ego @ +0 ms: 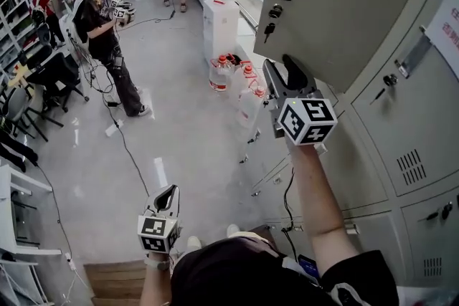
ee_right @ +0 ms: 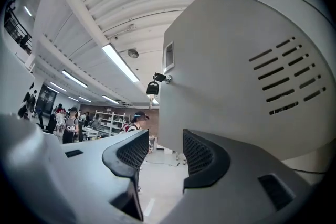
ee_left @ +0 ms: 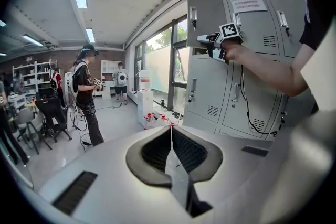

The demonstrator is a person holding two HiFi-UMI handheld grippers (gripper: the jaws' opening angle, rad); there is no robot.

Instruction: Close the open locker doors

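Observation:
A grey locker door (ego: 337,3) stands swung open at the upper right, with a key (ego: 270,29) hanging from its lock. My right gripper (ego: 285,75) is raised to the door's lower edge and is open, with nothing between its fingers. In the right gripper view the door's vented face (ee_right: 236,76) fills the right side, close beside the right gripper (ee_right: 166,135), and the key (ee_right: 153,86) hangs at the door's edge. My left gripper (ego: 169,191) hangs low over the floor, shut and empty. From the left gripper (ee_left: 170,131) view, the open door (ee_left: 202,13) and the right gripper (ee_left: 210,42) show ahead.
Closed lockers (ego: 409,125) line the right wall below the open door. Water bottles (ego: 229,72) and a white dispenser (ego: 222,3) stand by the locker row. A person (ego: 100,32) with grippers stands at the left, near chairs (ego: 43,82) and a floor cable (ego: 125,140).

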